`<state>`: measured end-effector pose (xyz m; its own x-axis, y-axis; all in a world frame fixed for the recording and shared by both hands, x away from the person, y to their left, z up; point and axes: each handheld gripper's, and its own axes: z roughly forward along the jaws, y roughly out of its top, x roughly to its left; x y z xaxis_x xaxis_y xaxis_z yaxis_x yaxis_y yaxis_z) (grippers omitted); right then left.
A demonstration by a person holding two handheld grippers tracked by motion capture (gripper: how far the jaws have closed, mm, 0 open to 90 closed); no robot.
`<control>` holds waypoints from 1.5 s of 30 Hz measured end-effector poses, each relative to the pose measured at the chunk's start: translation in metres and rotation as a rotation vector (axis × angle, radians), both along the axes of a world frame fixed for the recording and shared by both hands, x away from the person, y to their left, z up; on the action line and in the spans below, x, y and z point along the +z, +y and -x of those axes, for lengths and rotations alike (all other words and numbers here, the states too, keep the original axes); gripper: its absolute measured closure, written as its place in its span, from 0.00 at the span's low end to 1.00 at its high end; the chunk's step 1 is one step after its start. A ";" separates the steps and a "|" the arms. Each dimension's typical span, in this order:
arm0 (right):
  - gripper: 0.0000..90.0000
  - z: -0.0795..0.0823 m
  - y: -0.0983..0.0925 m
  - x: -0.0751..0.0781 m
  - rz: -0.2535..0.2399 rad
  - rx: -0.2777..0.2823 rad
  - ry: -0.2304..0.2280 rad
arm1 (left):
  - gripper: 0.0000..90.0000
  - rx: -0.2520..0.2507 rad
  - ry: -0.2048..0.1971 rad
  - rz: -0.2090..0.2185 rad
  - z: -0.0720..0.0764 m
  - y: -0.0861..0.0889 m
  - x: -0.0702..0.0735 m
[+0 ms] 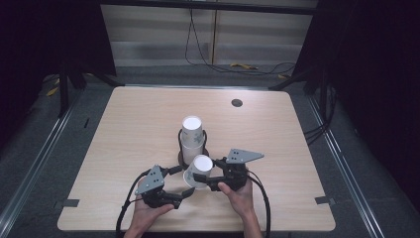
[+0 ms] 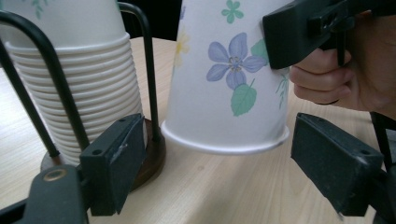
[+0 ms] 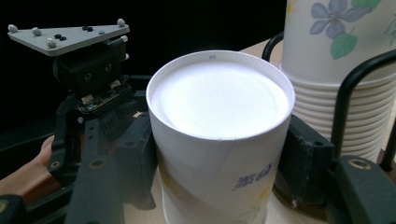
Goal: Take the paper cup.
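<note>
The right gripper (image 1: 202, 177) clamps its black jaws on the sides of an upside-down paper cup (image 1: 198, 171), smooth, tapered and flower-printed, its rim tilted just above the pale wooden table (image 1: 124, 129). Beside it, a ribbed stack of cups (image 1: 192, 136) stands in a black wire holder (image 1: 179, 144). The left gripper (image 1: 184, 194) waits nearby, jaws spread apart, gripping nothing.
</note>
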<state>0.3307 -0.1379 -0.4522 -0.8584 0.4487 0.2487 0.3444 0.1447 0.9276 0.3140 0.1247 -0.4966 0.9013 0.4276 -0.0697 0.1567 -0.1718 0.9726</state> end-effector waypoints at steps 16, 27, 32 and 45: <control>0.40 -0.002 0.008 -0.002 0.018 0.016 0.023 | 0.21 -0.041 -0.023 0.014 -0.005 -0.007 -0.005; 0.40 -0.001 0.019 -0.005 0.018 0.041 0.019 | 0.23 -0.021 -0.021 0.007 -0.004 -0.009 -0.006; 0.38 -0.001 0.021 -0.005 0.010 0.045 0.010 | 0.24 -0.027 -0.008 0.011 -0.005 -0.010 -0.006; 0.25 0.000 0.022 -0.005 0.011 0.029 -0.005 | 0.29 -0.030 -0.008 -0.006 -0.005 -0.008 -0.006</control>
<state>0.3308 -0.1162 -0.4570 -0.8722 0.4266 0.2393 0.3349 0.1644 0.9278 0.3192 0.1172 -0.5022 0.9143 0.4006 -0.0599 0.1436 -0.1823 0.9727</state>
